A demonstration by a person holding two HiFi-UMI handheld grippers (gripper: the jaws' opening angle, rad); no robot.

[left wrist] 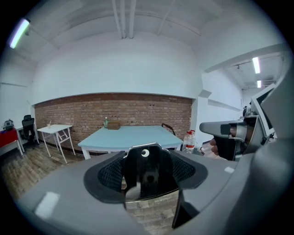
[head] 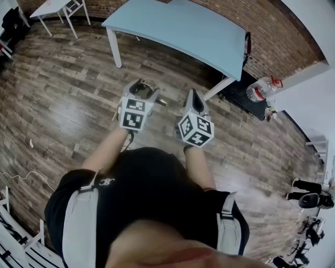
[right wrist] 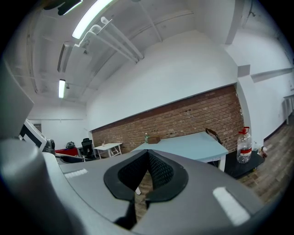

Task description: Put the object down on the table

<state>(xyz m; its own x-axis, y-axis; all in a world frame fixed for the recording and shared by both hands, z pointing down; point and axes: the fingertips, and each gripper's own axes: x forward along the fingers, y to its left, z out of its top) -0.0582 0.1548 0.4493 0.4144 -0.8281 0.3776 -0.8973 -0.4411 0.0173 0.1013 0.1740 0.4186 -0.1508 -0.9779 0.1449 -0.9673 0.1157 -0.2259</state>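
Note:
My left gripper point(head: 142, 87) is held in the air over the wooden floor, short of the light blue table point(head: 178, 29). In the left gripper view its pads are shut on a glossy black flat object point(left wrist: 144, 172) with a small white dot near its top, held upright. My right gripper point(head: 194, 98) hangs just to the right of it, at about the same height. In the right gripper view its jaws point(right wrist: 146, 158) meet at the tip with nothing between them. The table point(left wrist: 126, 137) lies straight ahead, a little below both grippers.
A bottle point(left wrist: 105, 122) and a brown box point(left wrist: 113, 125) stand at the table's far edge. A water jug point(head: 260, 89) sits on the floor to the right. A small white table point(head: 55, 8) stands at the far left, and a person's feet point(head: 309, 193) show at the right.

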